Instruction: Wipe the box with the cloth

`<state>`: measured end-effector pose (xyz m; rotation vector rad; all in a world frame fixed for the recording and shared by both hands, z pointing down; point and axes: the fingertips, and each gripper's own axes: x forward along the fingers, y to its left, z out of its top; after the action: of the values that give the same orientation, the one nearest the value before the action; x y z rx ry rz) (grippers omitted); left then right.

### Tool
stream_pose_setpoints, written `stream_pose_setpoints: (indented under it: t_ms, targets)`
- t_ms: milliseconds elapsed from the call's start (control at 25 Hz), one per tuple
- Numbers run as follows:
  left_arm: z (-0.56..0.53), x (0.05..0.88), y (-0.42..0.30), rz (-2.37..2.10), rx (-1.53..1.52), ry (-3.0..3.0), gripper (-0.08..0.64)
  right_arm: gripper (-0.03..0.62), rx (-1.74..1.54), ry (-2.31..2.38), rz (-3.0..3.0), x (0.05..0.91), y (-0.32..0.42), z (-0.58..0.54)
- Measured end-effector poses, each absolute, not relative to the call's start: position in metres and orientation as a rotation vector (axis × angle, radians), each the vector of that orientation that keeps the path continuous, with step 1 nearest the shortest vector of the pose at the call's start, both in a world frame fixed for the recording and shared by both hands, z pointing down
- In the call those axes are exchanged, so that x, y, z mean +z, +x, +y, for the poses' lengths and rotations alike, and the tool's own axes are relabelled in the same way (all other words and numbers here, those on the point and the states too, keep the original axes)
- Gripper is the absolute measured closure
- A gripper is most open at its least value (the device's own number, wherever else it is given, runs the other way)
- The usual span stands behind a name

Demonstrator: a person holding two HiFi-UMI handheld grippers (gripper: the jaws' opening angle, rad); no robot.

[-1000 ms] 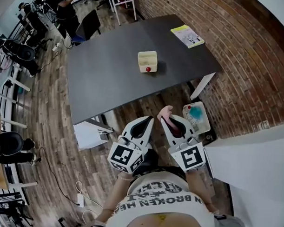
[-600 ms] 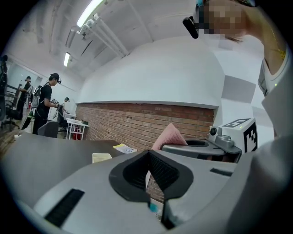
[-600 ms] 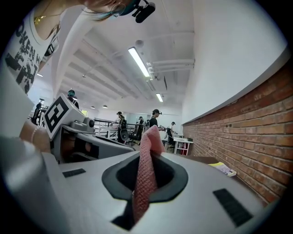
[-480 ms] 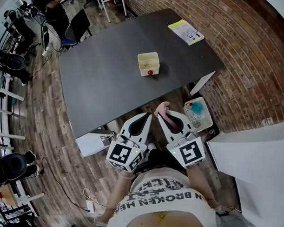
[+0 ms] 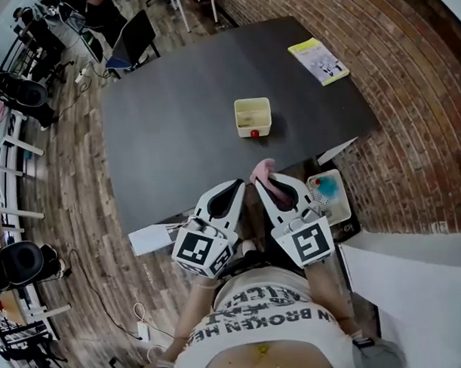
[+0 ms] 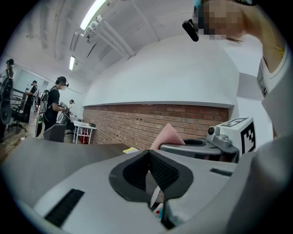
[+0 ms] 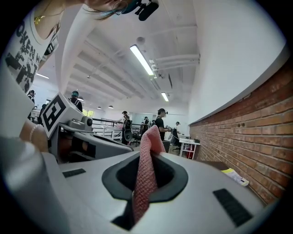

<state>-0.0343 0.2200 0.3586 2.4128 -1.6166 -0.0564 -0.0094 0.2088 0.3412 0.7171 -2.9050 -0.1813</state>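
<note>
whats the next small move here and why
Probably carry the right tongs forward over the table toward the box. They are shut on the pink cloth, but the box sits well ahead of it, not yet touched; the left tongs are shut and empty.

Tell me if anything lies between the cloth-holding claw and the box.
Nothing visible does. Only bare tabletop shows between the right claw, shut on the pink cloth, and the box; the yellow booklet lies off at the far corner.

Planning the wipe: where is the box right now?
In the head view, the box sits near the middle of the dark table, ahead of the right hand-held gripper holding the cloth.
</note>
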Motion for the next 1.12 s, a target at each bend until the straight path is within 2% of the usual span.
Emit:
stream_pose_setpoints:
  t_ms: [520,840,1120]
  targets:
    - [0.068,0.351,-0.034,-1.765,-0.009,2.301,0.554,0.575,-0.197,0.472,-2.947,0.331,-0.013,0.060]
    - [0.022,0.363,-0.046,-1.880,0.039,2.205,0.554,0.575,-0.178,0.386,-2.908,0.347,-0.004,0.000]
    - [-0.005,0.372,-0.051,-1.811,0.084,2.265,0.554,0.575,-0.080,0.423,-2.885,0.367,-0.007,-0.017]
